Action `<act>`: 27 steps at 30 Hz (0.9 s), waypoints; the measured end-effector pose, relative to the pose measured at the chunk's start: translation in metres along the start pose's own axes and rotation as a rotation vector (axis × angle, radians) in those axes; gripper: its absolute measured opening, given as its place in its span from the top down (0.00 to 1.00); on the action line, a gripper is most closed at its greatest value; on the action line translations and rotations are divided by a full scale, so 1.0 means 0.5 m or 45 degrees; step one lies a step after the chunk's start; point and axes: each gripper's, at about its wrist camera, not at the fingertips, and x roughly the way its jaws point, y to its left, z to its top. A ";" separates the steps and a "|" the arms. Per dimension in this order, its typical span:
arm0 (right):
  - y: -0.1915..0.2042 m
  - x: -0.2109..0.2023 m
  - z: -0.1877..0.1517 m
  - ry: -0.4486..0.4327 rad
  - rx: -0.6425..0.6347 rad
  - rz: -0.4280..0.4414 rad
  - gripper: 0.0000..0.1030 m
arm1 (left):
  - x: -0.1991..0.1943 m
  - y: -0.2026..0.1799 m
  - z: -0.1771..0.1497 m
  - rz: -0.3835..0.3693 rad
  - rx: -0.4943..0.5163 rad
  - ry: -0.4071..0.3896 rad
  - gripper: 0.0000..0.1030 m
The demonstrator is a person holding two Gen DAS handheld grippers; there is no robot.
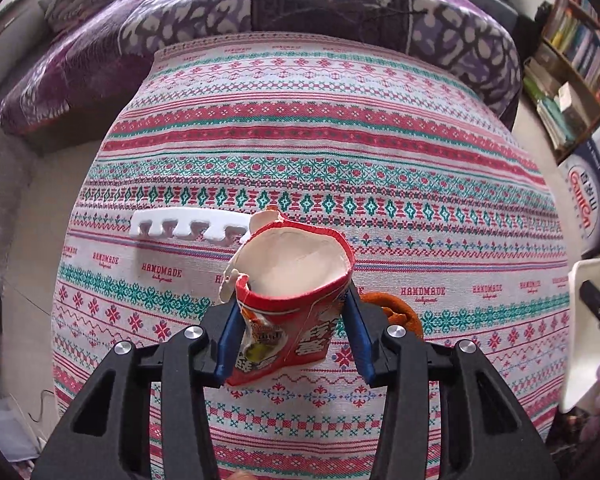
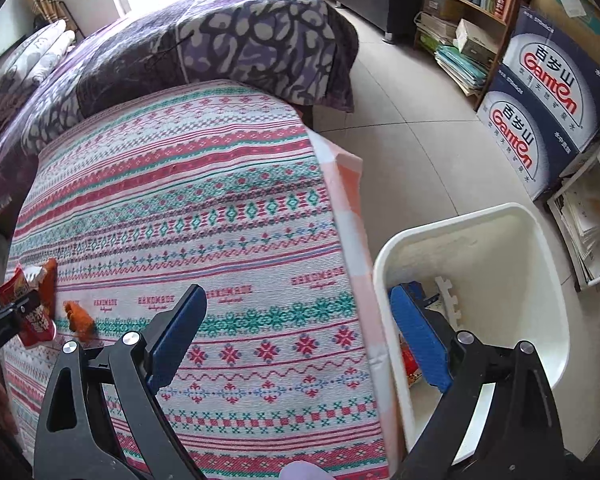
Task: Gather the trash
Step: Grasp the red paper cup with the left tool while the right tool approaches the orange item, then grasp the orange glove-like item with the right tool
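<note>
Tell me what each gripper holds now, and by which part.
The left gripper clamps the torn red noodle cup by its two opposite side walls, below the rim. The right gripper is open and holds nothing.

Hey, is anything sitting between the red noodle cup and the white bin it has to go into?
Nothing on the tablecloth blocks the way. The left claw is shut on the red noodle cup. Only the open right claw hangs over the table edge beside the white bin.
</note>
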 end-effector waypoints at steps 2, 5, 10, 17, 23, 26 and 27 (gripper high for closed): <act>0.030 0.004 -0.008 -0.006 -0.052 0.034 0.13 | -0.022 0.015 0.002 -0.043 -0.047 -0.022 0.57; 0.086 0.011 -0.021 -0.014 -0.141 0.089 0.13 | -0.061 0.035 -0.001 -0.070 -0.114 -0.077 0.57; 0.181 0.022 -0.038 -0.013 -0.278 0.227 0.13 | -0.122 0.084 -0.009 -0.152 -0.275 -0.166 0.57; 0.297 0.036 -0.072 -0.069 -0.476 0.342 0.13 | -0.164 0.150 -0.016 -0.136 -0.451 -0.242 0.57; 0.357 0.052 -0.097 -0.076 -0.596 0.348 0.14 | -0.166 0.180 -0.023 -0.119 -0.502 -0.241 0.57; 0.375 0.064 -0.107 -0.066 -0.653 0.339 0.19 | -0.165 0.182 -0.024 -0.116 -0.503 -0.238 0.57; 0.379 0.068 -0.109 -0.055 -0.666 0.339 0.24 | -0.165 0.180 -0.023 -0.114 -0.501 -0.238 0.57</act>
